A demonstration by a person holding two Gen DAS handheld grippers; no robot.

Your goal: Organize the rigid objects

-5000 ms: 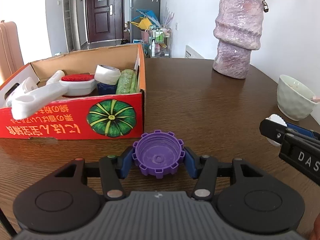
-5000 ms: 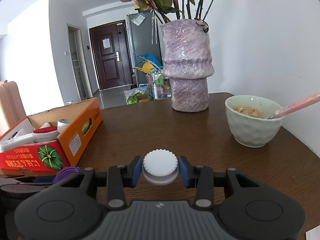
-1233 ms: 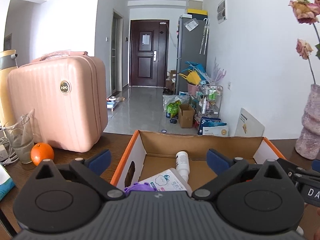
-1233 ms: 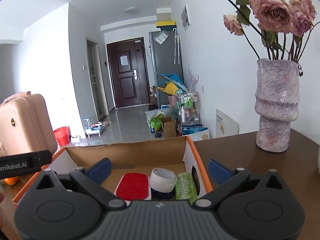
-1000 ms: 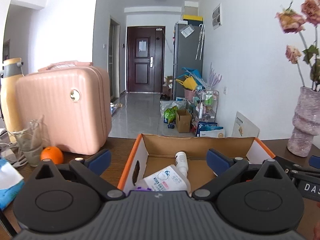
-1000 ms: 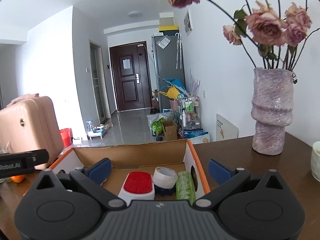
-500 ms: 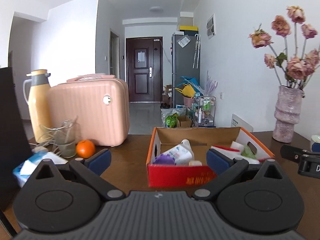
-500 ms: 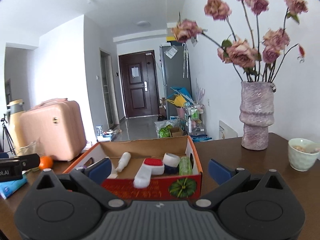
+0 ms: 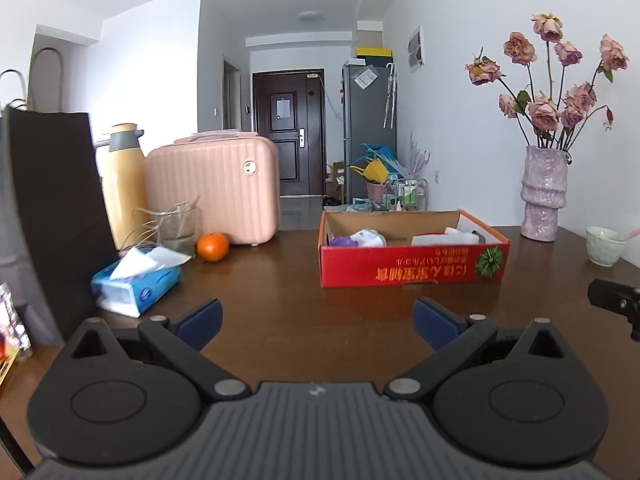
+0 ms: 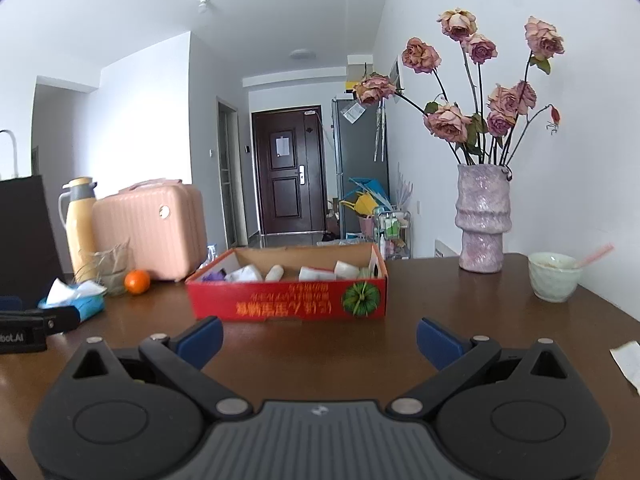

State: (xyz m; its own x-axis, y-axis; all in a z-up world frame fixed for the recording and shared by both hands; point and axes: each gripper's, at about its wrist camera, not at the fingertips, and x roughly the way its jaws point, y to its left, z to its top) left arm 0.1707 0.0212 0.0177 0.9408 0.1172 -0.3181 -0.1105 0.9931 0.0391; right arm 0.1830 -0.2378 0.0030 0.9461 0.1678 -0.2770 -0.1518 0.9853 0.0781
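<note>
**Both grippers empty, the box standing ahead of them**

The left gripper [image 9: 316, 322] and the right gripper [image 10: 318, 338] hang low over the near part of the table [image 9: 280, 320]; on each the jaws are spread wide and nothing is between them. The red cardboard box [image 10: 288, 300] stands farther in, toward the middle of the table, well apart from both grippers. Its long axis runs left to right across the view, and its long printed side faces the grippers; the open top looks upward. From the left gripper the box lies ahead and a little to the right; from the right gripper it lies ahead and slightly to the left, so I judge the two are about equally near, perhaps the right one a bit nearer.

Inside the box I can see the purple cap [image 9: 343, 241] at its left end, then white bottles and containers [image 10: 276, 273] toward the middle and right. How each one lies I cannot tell exactly, because the wall hides the lower parts.

On the bare wood near the jaws I see no loose rigid thing. It seems to me the sorting is nearly finished. At the left edge of the table lie a tissue pack [image 9: 134, 282] and an orange [image 9: 212, 246]; at the far right a vase [image 10: 482, 220] and a bowl [image 10: 554, 276].
</note>
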